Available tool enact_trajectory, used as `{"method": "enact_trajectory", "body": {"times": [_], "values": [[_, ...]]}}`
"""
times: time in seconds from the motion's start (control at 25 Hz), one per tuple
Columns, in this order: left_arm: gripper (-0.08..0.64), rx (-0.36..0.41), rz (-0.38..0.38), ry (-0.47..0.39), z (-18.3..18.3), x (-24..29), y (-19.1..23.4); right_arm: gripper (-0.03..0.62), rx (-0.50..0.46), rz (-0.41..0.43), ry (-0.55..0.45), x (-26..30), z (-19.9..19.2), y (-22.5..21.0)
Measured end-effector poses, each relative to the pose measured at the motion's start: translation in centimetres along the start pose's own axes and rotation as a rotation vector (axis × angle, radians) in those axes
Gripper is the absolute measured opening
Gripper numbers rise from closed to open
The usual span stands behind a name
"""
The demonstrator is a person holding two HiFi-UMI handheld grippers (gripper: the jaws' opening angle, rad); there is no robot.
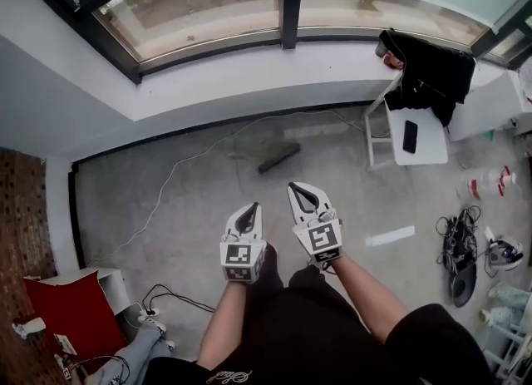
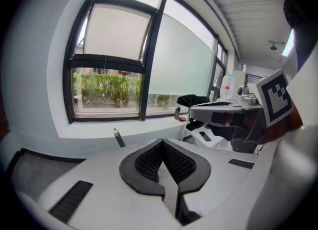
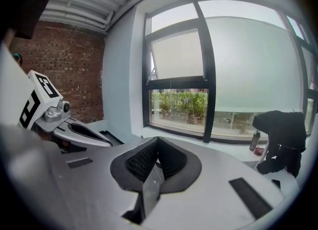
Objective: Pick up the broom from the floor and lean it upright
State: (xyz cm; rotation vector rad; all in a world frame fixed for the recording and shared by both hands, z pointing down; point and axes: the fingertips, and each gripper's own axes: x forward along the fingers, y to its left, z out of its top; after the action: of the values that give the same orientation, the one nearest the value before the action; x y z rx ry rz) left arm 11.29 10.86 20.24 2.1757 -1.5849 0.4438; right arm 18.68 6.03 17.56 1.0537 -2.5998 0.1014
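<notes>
Here we hold both grippers side by side above the grey floor (image 1: 191, 209), the left gripper (image 1: 252, 207) just beside the right gripper (image 1: 297, 187). The head view does not let us read the fingers well, but each gripper's own view settles it: the left one's jaws are pressed together with nothing between them, and so are the right one's. From above we see the broom (image 1: 278, 157) as a dark head on the floor, far from the grippers and near the white wall under the window (image 1: 208, 1). Only the left gripper view adds a thin dark stick (image 2: 118, 137) rising in front of that wall, and we cannot tell for certain that it is the broom's handle. The right gripper view alone shows the brick wall (image 3: 69, 75) at the left. At the far right stands a white chair (image 1: 432, 146) with a phone (image 1: 410, 136) on its seat and a black garment (image 1: 428, 71) draped on its back; a white cable (image 1: 179, 163) trails across the floor
</notes>
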Motion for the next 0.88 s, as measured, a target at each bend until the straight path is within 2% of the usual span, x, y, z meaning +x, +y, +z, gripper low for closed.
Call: {"method": "enact_trajectory", "body": {"times": [0.16, 0.32, 0.44, 0.6, 0.72, 0.88], "values": [[0.002, -0.035, 0.023, -0.088, 1.6, -2.4, -4.5, 0.008, -0.03, 0.001, -0.082, -6.2, 2.9, -1.3], [0.002, 0.021, 0.017, -0.163, 3.7, -3.6, -9.2, 0.008, -0.033, -0.019, -0.148, -12.4, 4.0, -2.6], [0.002, 0.029, 0.006, -0.198, 5.1, -4.3, -12.0, 0.008, -0.044, -0.039, -0.18, -15.8, 4.5, -3.1], [0.002, 0.005, 0.002, -0.222, 6.6, -4.8, -14.4, 0.008, -0.037, -0.096, -0.191, -18.5, 4.5, -4.1], [0.002, 0.027, -0.026, -0.264, 7.6, -4.7, -16.6, 0.008, -0.023, -0.109, -0.201, -20.0, 4.1, -4.9], [0.002, 0.057, -0.044, -0.271, 8.0, -4.6, -18.6, 0.008, -0.016, -0.116, -0.21, -21.3, 3.7, -5.7]]}}
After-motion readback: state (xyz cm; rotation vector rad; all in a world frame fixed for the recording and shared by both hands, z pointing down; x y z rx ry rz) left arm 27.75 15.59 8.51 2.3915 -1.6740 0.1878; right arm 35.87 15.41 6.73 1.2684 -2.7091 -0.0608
